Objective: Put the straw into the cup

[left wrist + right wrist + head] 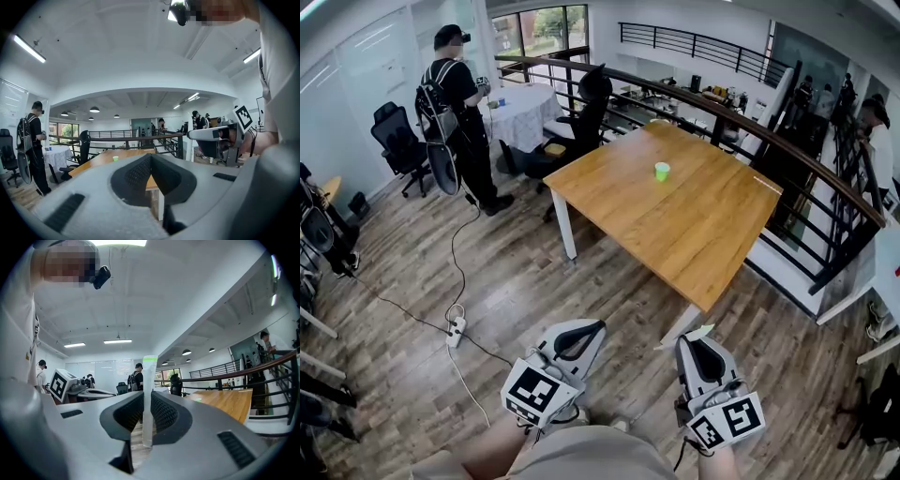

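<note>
A small green cup (662, 171) stands alone on the wooden table (694, 234), far ahead of both grippers. It shows as a small green cup (115, 158) in the left gripper view and as a faint green spot (198, 399) in the right gripper view. My right gripper (695, 339) (149, 404) is shut on a translucent straw (149, 394) with a green band at its top, held upright between the pads. The straw's tip (702, 332) pokes out beside the table's near corner. My left gripper (598, 326) (151, 161) is shut with nothing in it.
A person in black (457, 108) stands at the back left near a round white-clothed table (523, 111) and office chairs (398, 141). A power strip (456, 328) with its cable lies on the wood floor. A railing (806, 159) runs behind the table.
</note>
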Demonstrator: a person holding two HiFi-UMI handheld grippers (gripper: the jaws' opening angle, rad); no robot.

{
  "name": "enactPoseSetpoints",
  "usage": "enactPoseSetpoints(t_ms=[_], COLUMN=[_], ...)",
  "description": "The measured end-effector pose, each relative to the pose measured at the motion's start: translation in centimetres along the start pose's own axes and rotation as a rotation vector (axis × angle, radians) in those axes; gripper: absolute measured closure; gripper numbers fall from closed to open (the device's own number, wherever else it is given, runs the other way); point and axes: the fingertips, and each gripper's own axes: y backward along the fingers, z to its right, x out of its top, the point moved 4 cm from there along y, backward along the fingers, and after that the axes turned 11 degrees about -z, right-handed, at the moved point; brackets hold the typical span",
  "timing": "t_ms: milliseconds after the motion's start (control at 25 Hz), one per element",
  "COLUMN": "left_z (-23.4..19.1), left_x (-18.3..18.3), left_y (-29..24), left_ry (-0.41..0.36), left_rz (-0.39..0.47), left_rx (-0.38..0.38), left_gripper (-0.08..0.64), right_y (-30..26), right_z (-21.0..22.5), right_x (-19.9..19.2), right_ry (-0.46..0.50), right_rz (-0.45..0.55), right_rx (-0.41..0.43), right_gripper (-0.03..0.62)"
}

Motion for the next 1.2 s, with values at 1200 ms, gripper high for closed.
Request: enactPoseSetpoints(t_ms=[1200], left_z=[3.5], left_x=[-1.3], left_y=[-4.7], left_ry=[-0.041], left_rz=[-0.004], left_rx=[0.014], left_gripper=[0.546], right_y=[1.4], right_z=[4.8], right_x=[-2.0], right_ry=[0.036], right_rz=[0.020], right_rx=[-0.033], right_gripper=[0.543])
